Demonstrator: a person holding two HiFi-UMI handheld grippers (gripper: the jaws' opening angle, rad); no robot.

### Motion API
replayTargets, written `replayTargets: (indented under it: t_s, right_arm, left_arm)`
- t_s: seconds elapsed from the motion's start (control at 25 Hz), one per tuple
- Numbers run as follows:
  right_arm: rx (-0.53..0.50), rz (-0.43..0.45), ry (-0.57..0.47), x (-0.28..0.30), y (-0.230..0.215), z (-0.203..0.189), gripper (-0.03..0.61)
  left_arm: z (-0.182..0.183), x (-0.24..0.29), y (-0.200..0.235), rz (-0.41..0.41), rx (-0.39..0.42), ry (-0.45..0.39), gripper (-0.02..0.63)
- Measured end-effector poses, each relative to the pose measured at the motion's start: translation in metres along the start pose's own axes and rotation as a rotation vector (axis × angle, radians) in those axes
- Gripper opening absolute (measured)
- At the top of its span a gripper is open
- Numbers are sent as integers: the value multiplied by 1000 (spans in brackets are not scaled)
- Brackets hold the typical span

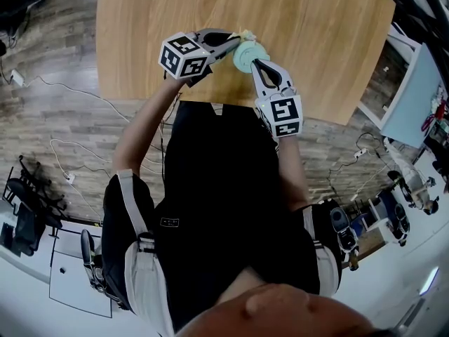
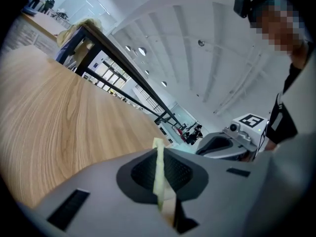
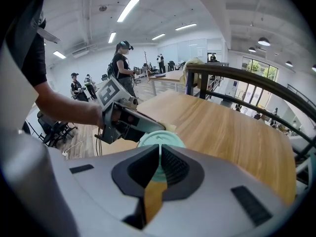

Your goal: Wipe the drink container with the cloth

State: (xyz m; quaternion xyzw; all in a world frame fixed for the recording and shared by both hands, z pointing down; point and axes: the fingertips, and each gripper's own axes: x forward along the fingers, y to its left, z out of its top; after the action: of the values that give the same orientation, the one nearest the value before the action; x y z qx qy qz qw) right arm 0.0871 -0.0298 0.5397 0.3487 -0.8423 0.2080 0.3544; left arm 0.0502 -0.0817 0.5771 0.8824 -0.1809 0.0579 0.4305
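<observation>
Nearest our body, the right claw [image 1: 256, 64] reaches forward. It is clenched on what looks like a thin edge of the mint-green drink container [image 1: 245, 53], holding it up over the near edge of the wooden surface [image 1: 316, 27]. We judge that grip from the right gripper view, where the jaws nearly meet with a sliver of mint between them and the round top sits just past their tips. Just beyond, on the left, the left claw [image 1: 233, 44] is clamped on a thin fold of pale yellow cloth [image 2: 159, 167]. It points rightward at the container, so the cloth lies at the container's left and far side, touching it or nearly so. We judge the wipe turns on this: the left claw must travel rightward across the top. Only the head view shows both claws meeting at the container. The left gripper view shows the cloth pinched edge-on, with the right claw's housing beyond it.
</observation>
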Motion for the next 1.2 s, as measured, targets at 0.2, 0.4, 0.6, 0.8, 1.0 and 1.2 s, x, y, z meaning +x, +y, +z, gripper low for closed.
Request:
replayTargets:
  t_s: [0.2,0.4,0.6,0.8,1.0,1.2]
  right_arm:
    - [0,3,-2,2,3,1,35]
    - [-3,-1,0,3,4,0,35]
    - [9,8,-8,1,6,1,35]
    - [14,11,-12,1,8,4,35]
    - [16,15,-14,-1,8,3,35]
    - [16,17,-16,0,10,5,35]
  left_arm:
    - [8,2,-5,-42,41,37,31]
    - [4,8,3,-51,48,72,31]
    - [-6,18,7,-71,54,113,31]
    - [-10,24,14,-77,48,140,31]
    - [-21,31,23,-68,31,168,31]
    - [-32,33,36,-66,-5,200,31]
